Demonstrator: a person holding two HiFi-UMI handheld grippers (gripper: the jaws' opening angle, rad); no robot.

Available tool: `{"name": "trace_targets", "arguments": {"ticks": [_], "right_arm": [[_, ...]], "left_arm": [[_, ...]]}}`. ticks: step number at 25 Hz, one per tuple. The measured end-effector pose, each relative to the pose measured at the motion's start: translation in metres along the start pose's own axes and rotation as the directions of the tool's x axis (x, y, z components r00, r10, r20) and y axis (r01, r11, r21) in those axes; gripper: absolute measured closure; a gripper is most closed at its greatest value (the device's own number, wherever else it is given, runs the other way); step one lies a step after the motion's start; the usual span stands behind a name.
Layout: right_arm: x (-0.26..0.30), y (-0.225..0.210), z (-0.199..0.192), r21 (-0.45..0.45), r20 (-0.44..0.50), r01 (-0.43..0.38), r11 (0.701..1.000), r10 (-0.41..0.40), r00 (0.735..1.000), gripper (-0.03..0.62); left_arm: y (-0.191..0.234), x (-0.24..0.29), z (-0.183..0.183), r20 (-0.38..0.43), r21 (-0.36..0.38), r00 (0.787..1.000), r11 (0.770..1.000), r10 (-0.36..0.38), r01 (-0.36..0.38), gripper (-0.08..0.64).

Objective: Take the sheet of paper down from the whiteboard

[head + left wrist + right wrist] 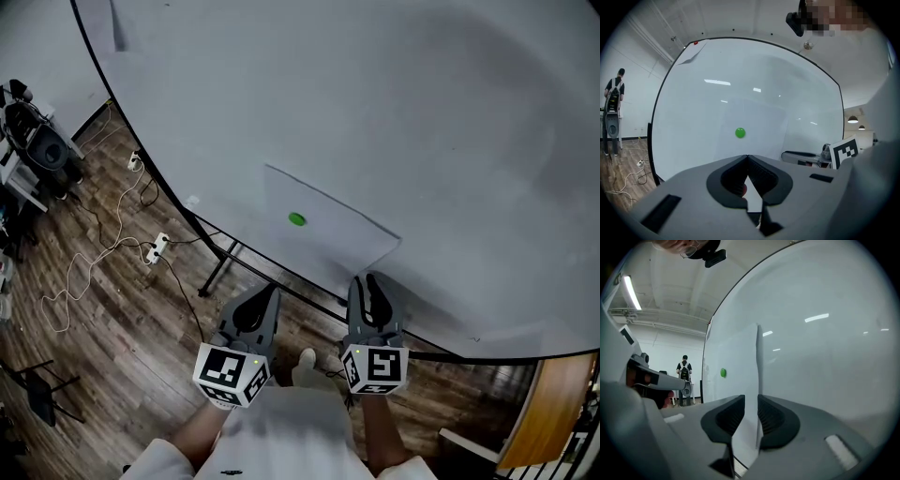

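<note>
A white sheet of paper [328,239] hangs on the big whiteboard [394,103], pinned by a green magnet [296,219]. My left gripper [270,292] is at the sheet's lower left corner. In the left gripper view its jaws [747,158] meet at the tips, with a sliver of the paper [754,122] caught between them. My right gripper [372,281] is at the lower right corner. In the right gripper view its jaws [750,401] stand a narrow gap apart, and the sheet's lifted edge [736,366] runs through that gap.
A second sheet [689,55] hangs at the board's far top corner. Below the board are its stand legs [220,267], and a power strip with cables [155,248] on the wooden floor. Equipment [42,150] stands at the left. A person [684,376] stands far off.
</note>
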State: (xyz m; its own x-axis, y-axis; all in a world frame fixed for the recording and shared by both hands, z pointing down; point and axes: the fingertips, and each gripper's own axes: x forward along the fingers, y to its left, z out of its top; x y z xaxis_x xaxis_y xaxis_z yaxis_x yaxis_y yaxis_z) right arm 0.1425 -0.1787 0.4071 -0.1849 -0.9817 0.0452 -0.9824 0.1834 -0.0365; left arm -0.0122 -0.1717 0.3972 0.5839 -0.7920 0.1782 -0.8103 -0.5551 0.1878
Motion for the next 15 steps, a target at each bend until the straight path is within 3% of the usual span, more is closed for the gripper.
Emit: {"name": "trace_targets", "arguments": {"ticks": [15], "right_arm": [[0.017, 0.0, -0.014, 0.009, -0.005, 0.033, 0.999, -0.033, 0.999, 0.511]], "left_arm": [[0.005, 0.009, -0.015, -0.042, -0.018, 0.999, 1.0, -0.011, 0.01, 0.552]]}}
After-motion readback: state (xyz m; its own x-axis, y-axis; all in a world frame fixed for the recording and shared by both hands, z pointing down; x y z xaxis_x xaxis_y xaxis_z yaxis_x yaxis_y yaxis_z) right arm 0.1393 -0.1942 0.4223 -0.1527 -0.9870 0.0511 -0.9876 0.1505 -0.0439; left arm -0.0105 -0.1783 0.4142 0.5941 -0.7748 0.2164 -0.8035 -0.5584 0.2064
